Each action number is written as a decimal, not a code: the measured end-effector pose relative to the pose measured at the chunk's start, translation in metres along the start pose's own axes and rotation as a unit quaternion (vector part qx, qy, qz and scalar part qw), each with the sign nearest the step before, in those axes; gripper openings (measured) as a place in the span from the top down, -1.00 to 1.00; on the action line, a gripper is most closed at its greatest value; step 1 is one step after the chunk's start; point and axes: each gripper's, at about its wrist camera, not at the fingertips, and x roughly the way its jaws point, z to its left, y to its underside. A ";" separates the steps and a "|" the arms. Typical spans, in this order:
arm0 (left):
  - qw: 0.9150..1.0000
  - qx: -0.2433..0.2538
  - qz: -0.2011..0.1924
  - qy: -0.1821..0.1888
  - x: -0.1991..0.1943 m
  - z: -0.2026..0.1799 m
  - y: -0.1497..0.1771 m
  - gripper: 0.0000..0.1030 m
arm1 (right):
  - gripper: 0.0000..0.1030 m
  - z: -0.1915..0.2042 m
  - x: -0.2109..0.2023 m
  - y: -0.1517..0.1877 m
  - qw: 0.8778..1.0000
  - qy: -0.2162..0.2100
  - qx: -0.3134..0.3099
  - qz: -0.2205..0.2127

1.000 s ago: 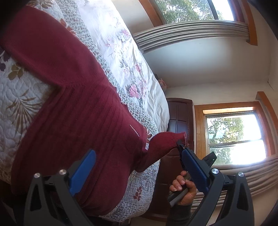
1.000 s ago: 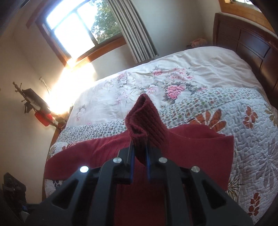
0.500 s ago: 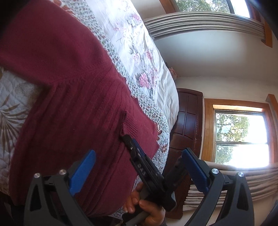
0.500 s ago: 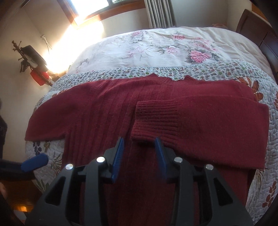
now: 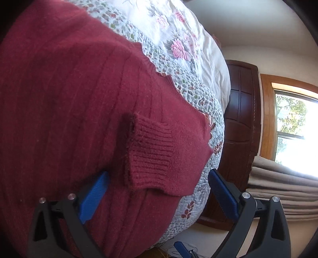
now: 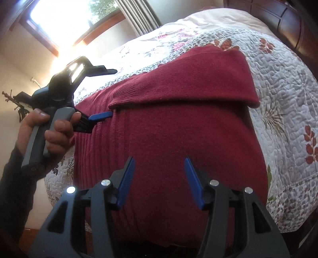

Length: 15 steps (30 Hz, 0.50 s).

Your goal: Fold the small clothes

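Both wrist views sit close above the sweater [image 5: 69,111] – left faces headboard-ward, right faces the window.

- Sweater [image 5: 69,99]: left part and lower hem cut off by the left wrist view's edge; the hem is also hidden behind the right gripper [image 6: 159,178] in the right wrist view.
- Sleeve [image 6: 188,79]: covers the sweater body beneath it.
- Left gripper [image 6: 103,93]: far finger's blue pad hidden in the right wrist view.
- Object [image 6: 19,101] on the wall left of the sweater: too small and backlit to identify.
- Window [image 6: 63,17]: overexposed; glare washes out the bed's [image 6: 288,79] far corner.
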 end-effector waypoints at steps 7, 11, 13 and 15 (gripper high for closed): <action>0.994 0.056 0.033 -0.085 0.004 -0.021 -0.015 0.38 | -0.03 0.001 -0.009 0.011 0.999 -0.032 0.023 0.006; 0.994 0.073 0.037 -0.078 -0.001 -0.024 -0.019 0.78 | -0.03 0.008 -0.010 0.014 0.999 -0.033 0.016 0.009; 0.995 0.080 0.026 -0.058 -0.016 -0.031 -0.017 0.78 | -0.03 0.009 -0.011 0.015 0.999 -0.032 0.015 0.011; 0.994 0.099 0.015 -0.040 -0.035 -0.046 -0.017 0.79 | -0.03 0.010 -0.011 0.015 0.999 -0.032 0.015 0.011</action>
